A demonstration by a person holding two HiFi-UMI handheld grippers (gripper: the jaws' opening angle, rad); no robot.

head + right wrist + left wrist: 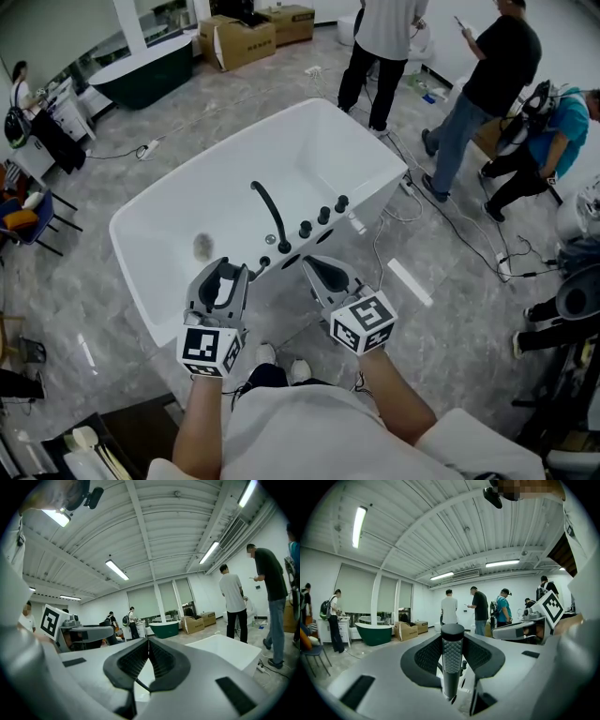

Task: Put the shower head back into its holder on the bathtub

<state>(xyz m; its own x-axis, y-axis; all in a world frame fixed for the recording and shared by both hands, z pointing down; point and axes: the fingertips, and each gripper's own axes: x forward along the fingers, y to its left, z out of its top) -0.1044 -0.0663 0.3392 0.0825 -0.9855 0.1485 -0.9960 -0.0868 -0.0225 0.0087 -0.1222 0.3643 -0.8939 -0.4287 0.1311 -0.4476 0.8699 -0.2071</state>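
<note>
The white bathtub [169, 202] lies in front of me in the head view. On its near rim stand a curved black spout [270, 211], a row of black knobs [323, 215] and a small black fitting [264, 263]. My left gripper [228, 274] hovers just in front of that rim, shut on the shower head [453, 665], a dark cylinder with a dimpled grip that stands upright between the jaws of the left gripper [453, 644]. My right gripper [323, 269] hangs beside it with nothing in it. In its own view the right gripper [148, 641] has its tips touching.
Several people stand or crouch past the tub's far right corner [487, 84]. Cables [469, 234] trail over the floor to the right. A dark green tub [141, 66] and cardboard boxes [239, 37] sit at the back left. My feet [281, 373] are just below the grippers.
</note>
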